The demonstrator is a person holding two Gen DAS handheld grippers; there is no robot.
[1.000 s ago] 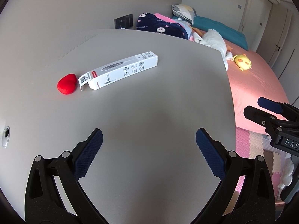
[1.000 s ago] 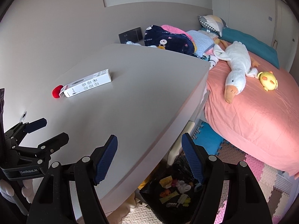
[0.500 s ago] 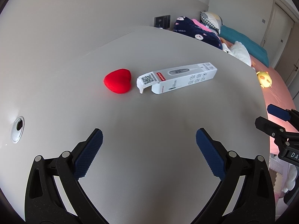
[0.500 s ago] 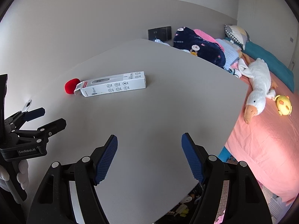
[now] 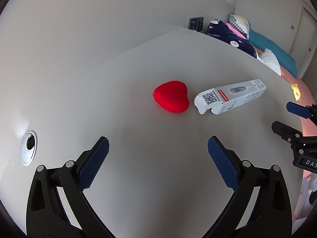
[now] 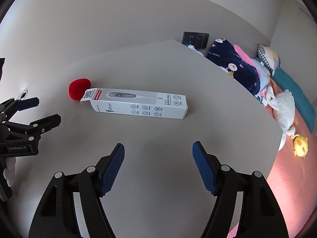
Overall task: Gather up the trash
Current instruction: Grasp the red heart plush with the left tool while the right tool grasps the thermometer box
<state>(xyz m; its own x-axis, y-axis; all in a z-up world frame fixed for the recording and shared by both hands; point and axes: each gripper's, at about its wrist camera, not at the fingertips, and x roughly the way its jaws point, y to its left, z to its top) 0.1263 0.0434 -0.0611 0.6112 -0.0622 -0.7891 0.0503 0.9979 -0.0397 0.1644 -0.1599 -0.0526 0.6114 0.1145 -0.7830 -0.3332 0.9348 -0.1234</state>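
A white thermometer box [image 6: 138, 104] with one end flap open lies flat on the grey desk [image 6: 178, 138]; it also shows in the left wrist view [image 5: 231, 99]. A red heart-shaped object [image 5: 171, 98] lies just left of the open flap, also in the right wrist view [image 6: 79, 88]. My left gripper [image 5: 158, 148] is open and empty, above the desk short of the heart. My right gripper [image 6: 158, 154] is open and empty, short of the box. Each gripper shows in the other's view, the right one [image 5: 293, 119] and the left one [image 6: 37, 111].
A round cable hole [image 5: 29, 146] sits in the desk at the left. The wall stands behind the desk with a dark socket plate [image 6: 195, 39]. A bed with a pink sheet [image 6: 287, 178], a blue blanket [image 6: 235, 63], a plush goose [image 6: 283, 107] and a yellow toy [image 6: 300, 143] lies right of the desk.
Both grippers have swung left and moved in over the desk toward the heart and the box, which now look larger and more central. The floor bin has left the right wrist view.
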